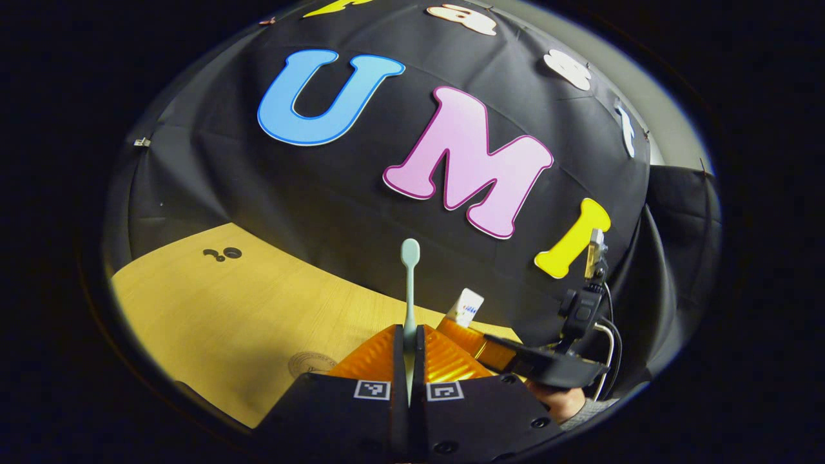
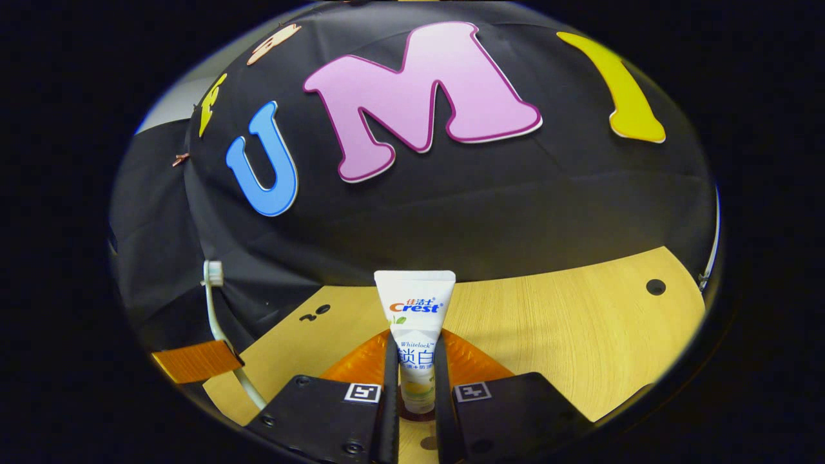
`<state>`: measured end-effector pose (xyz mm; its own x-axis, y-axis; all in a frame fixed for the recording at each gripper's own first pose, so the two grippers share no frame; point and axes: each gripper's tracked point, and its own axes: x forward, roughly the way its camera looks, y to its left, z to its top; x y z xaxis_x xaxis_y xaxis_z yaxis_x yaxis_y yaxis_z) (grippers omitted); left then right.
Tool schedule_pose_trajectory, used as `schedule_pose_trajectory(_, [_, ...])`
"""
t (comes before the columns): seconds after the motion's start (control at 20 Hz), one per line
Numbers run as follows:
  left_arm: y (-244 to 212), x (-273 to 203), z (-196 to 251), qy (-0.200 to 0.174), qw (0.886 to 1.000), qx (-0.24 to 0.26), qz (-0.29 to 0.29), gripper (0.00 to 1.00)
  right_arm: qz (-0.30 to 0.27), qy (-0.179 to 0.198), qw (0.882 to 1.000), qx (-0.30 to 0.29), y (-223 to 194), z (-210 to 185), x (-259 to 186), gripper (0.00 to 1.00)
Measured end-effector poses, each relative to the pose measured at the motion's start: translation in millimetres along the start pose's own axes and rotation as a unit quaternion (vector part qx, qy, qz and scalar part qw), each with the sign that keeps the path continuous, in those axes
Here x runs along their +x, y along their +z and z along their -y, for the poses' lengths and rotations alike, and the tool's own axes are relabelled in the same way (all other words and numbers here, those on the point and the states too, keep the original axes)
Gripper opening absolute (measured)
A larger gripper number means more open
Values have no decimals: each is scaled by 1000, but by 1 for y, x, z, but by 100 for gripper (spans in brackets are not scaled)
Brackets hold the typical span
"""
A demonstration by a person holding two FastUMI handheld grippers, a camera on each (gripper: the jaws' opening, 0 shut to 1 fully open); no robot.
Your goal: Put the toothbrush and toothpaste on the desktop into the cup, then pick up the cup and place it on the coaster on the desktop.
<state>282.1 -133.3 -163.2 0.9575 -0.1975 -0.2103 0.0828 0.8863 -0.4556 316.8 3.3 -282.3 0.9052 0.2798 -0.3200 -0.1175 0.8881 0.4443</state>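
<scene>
A: Left gripper [image 1: 410, 361], jaws together on the toothbrush [image 1: 410, 283], clamped low on the handle. The brush stands upright along the jaws, head at the top, lifted clear of the wooden surface [image 1: 213, 309].

B: Why upright?

A: My guess is so the handle end can drop straight into the cup. I cannot pick the cup out with any certainty here. A round printed mark [image 1: 311, 364] on the surface just left of the jaws may be the coaster; too faint to tell.

B: Right side?

A: Right gripper [image 2: 416, 386], jaws closed on the toothpaste [image 2: 416, 322], pressing its lower body. Flat crimped end up, cap end down between the jaws. It is also held off the surface.

B: Same logic?

A: Likely: cap-first into the cup. In the left gripper view the other gripper sits just beside, tube tip showing, so both items hang near each other.
</scene>
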Motion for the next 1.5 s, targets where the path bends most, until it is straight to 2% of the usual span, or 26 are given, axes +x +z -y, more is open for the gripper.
schedule_pose_trajectory(0.3, [-10,59,0,12,999,-42,25,6,-18,20,1000,15,-25,11,16,27])
schedule_pose_trajectory(0.6, [-36,95,-8,33,997,-61,42,6,-50,41,997,35,-53,15,25,28])
schedule_pose_trajectory(0.75, [-49,101,-14,41,995,-78,44,6,-48,56,995,68,-50,14,18,35])
schedule_pose_trajectory(0.8, [-55,103,-14,42,995,-84,43,6,-49,60,993,84,-47,14,16,42])
schedule_pose_trajectory(0.85, [-58,104,-15,45,994,-88,43,6,-49,63,991,103,-45,14,14,38])
schedule_pose_trajectory(0.9, [-61,105,-13,46,994,-92,44,6,-52,67,989,122,-43,15,12,51])
schedule_pose_trajectory(0.95, [-65,107,-12,46,994,-92,41,6,-52,71,985,146,-39,16,10,51])
schedule_pose_trajectory(1.1, [-69,106,-7,48,995,-68,48,6,-45,92,967,234,-19,18,5,55])
schedule_pose_trajectory(1.2, [-72,103,-8,62,995,-35,63,6,-36,101,959,263,-10,19,5,56])
schedule_pose_trajectory(1.35, [-78,97,-2,64,994,15,83,6,-36,104,956,271,-10,21,4,57])
schedule_pose_trajectory(1.5, [-98,98,4,58,994,59,70,6,-43,105,955,275,-14,26,2,56])
